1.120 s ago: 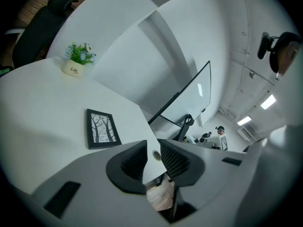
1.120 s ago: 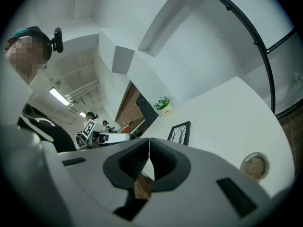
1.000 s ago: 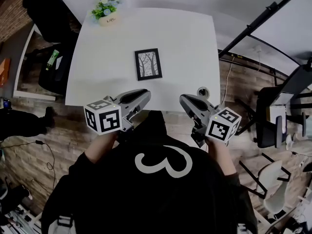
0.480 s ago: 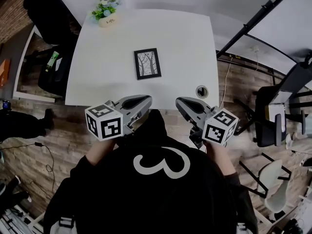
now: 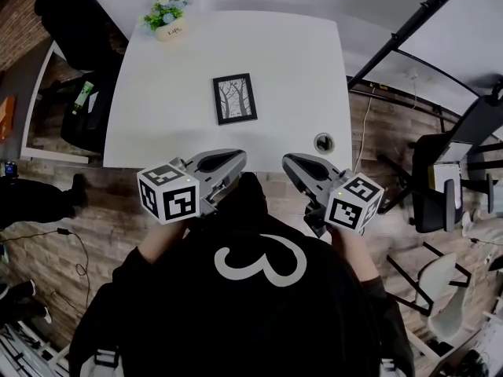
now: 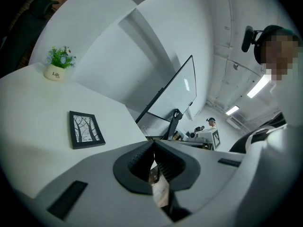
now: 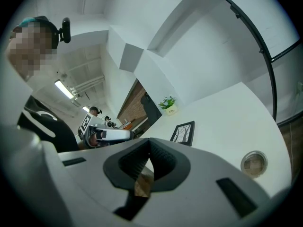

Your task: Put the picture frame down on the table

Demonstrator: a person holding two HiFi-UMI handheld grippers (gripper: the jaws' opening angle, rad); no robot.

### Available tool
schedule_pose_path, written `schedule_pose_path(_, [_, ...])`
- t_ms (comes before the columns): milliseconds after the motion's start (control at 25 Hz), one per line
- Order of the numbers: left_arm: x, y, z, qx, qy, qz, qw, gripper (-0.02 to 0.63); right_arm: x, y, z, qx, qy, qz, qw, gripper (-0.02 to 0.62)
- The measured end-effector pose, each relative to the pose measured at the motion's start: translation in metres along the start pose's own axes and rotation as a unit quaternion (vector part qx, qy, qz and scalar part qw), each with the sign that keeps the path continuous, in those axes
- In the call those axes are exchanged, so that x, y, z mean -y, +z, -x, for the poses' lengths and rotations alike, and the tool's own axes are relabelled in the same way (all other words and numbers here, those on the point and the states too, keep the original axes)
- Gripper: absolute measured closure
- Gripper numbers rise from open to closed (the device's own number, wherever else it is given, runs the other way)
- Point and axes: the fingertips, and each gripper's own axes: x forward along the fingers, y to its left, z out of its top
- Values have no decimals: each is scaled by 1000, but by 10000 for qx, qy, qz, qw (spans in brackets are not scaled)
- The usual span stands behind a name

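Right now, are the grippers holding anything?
No. The left gripper and right gripper are shut and empty; the frame lies flat on the table.

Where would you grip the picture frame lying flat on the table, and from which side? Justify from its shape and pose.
Probably the near short edge. The picture frame lies flat and face up on the table, so only its thin border offers a hold. Come in low from the person's side, with one jaw over that edge and one under it.
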Motion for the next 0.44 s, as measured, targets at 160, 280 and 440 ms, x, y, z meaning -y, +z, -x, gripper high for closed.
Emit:
schedule_pose_path(160, [3,0,0,29,4,-39,10000,589,1,0,1,3,1,33,10000,572])
schedule_pose_path(280, [3,1,1,49,21,-20,10000,589,-1,-2,0,-13,39,75,10000,572])
schedule_pose_path(440, [0,1,0,57,27,-11,10000,589,0,-3,0,-54,-26,109,9999,572])
